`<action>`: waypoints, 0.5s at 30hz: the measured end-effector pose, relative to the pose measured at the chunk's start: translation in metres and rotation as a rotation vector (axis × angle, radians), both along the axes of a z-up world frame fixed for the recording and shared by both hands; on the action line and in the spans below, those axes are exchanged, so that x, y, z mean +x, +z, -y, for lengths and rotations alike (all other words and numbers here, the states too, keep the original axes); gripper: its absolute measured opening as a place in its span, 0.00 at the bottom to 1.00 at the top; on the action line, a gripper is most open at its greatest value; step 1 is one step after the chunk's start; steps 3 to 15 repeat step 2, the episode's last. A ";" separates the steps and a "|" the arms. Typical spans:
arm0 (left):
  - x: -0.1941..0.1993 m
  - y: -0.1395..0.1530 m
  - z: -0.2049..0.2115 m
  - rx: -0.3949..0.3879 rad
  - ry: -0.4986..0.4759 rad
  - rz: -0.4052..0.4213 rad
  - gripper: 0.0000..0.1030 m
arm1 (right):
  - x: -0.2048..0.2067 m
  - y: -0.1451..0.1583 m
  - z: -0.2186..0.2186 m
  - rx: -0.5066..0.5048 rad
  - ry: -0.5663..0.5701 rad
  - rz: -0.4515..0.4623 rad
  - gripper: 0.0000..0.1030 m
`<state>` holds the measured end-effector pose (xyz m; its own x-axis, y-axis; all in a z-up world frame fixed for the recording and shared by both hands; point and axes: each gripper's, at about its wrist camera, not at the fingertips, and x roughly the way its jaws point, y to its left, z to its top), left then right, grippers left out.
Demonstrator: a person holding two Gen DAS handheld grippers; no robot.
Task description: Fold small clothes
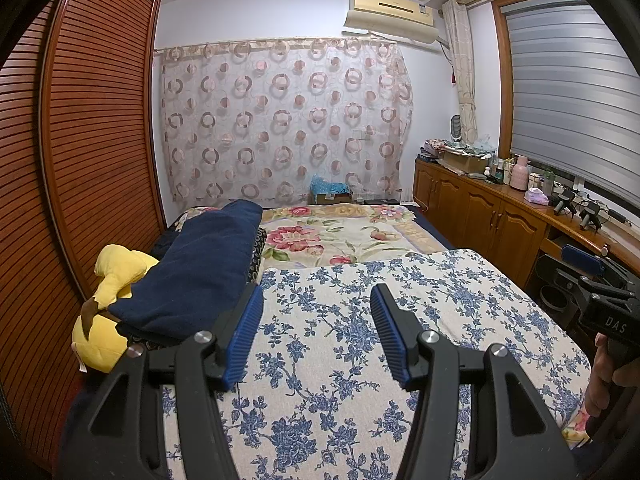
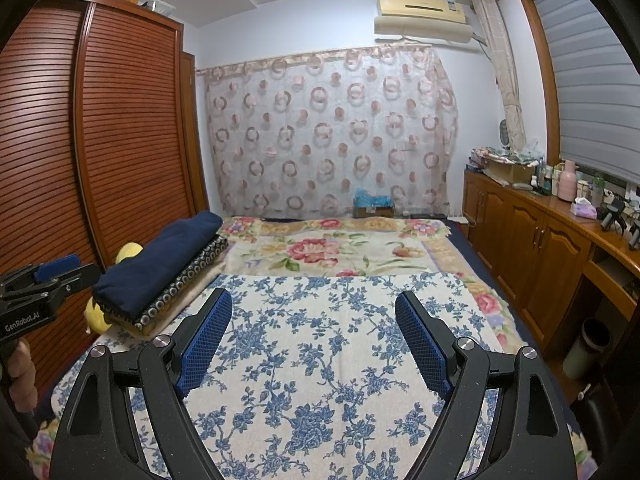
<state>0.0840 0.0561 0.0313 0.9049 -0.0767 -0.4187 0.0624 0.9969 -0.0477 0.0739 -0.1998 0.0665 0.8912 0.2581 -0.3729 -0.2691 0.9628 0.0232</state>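
Observation:
A stack of folded clothes lies at the bed's left side: a navy blue piece (image 1: 200,268) (image 2: 160,264) on top, a black dotted piece (image 2: 188,280) and a beige one under it. My left gripper (image 1: 316,300) is open and empty above a blue-flowered white cloth (image 1: 360,340), just right of the stack. My right gripper (image 2: 314,304) is open and empty above the same cloth (image 2: 320,360). Each gripper shows at the edge of the other's view: the right one (image 1: 588,264) and the left one (image 2: 56,272).
A yellow plush toy (image 1: 108,308) sits left of the stack against a slatted wooden wardrobe (image 1: 80,140). A red-flowered blanket (image 1: 340,236) covers the far bed. Wooden cabinets (image 2: 540,248) with clutter run along the right. A dark bin (image 2: 588,348) stands on the floor.

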 end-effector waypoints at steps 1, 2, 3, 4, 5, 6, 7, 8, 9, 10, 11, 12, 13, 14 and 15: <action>0.000 0.000 0.000 0.001 0.000 0.000 0.54 | -0.001 0.000 0.000 0.000 0.000 0.000 0.83; 0.000 0.000 0.000 0.002 0.000 0.001 0.54 | 0.000 0.000 0.000 0.000 0.001 0.000 0.83; 0.000 0.000 0.000 0.002 0.000 0.001 0.54 | 0.000 0.000 0.000 0.000 0.001 0.000 0.83; 0.000 0.000 0.000 0.002 0.000 0.001 0.54 | 0.000 0.000 0.000 0.000 0.001 0.000 0.83; 0.000 0.000 0.000 0.002 0.000 0.001 0.54 | 0.000 0.000 0.000 0.000 0.001 0.000 0.83; 0.000 0.000 0.000 0.002 0.000 0.001 0.54 | 0.000 0.000 0.000 0.000 0.001 0.000 0.83; 0.000 0.000 0.000 0.002 0.000 0.001 0.54 | 0.000 0.000 0.000 0.000 0.001 0.000 0.83; 0.000 0.000 0.000 0.002 0.000 0.001 0.54 | 0.000 0.000 0.000 0.000 0.001 0.000 0.83; 0.000 0.000 0.000 0.002 0.000 0.001 0.54 | 0.000 0.000 0.000 0.000 0.001 0.000 0.83; 0.000 0.000 0.000 0.002 0.000 0.001 0.54 | 0.000 0.000 0.000 0.000 0.001 0.000 0.83; 0.000 0.000 0.000 0.002 0.000 0.001 0.54 | 0.000 0.000 0.000 0.000 0.001 0.000 0.83; 0.000 0.000 0.000 0.002 0.000 0.001 0.54 | 0.000 0.000 0.000 0.000 0.001 0.000 0.83; 0.000 0.000 0.000 0.002 0.000 0.001 0.54 | 0.000 0.000 0.000 0.000 0.001 0.000 0.83; 0.000 0.000 0.000 0.002 0.000 0.001 0.54 | 0.000 0.000 0.000 0.000 0.001 0.000 0.83; 0.000 0.000 0.000 0.002 0.000 0.001 0.54 | 0.000 0.000 0.000 0.000 0.001 0.000 0.83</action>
